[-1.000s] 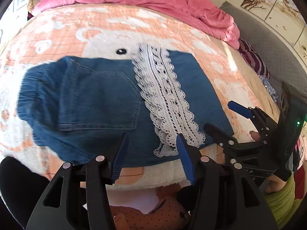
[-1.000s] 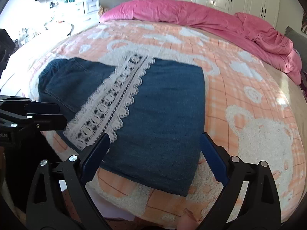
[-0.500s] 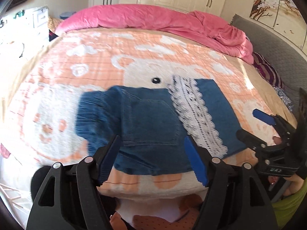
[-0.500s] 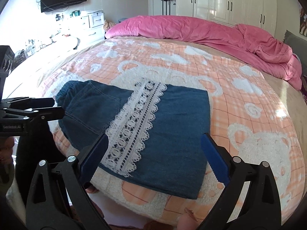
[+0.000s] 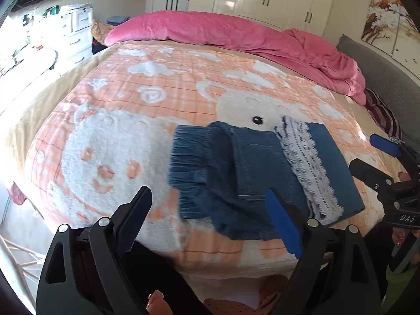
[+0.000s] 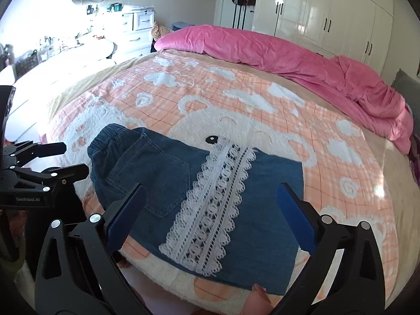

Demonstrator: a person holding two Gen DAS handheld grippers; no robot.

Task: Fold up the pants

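Blue denim pants with a white lace strip lie folded into a flat rectangle near the front edge of the bed; they also show in the right wrist view, lace across the middle, elastic waistband at the left. My left gripper is open and empty, held above the bed's front edge, in front of the pants' left part. My right gripper is open and empty, hovering over the pants' near side. Each gripper shows at the side of the other's view.
The pants lie on an orange and white bear-pattern blanket. A rumpled pink duvet runs along the far side. White wardrobes stand behind, a white dresser at the far left, a grey sofa at the right.
Both grippers have pulled back and up from the pants, so the pants look smaller and more of the room shows. The left view has swung left. The pants lie unchanged.
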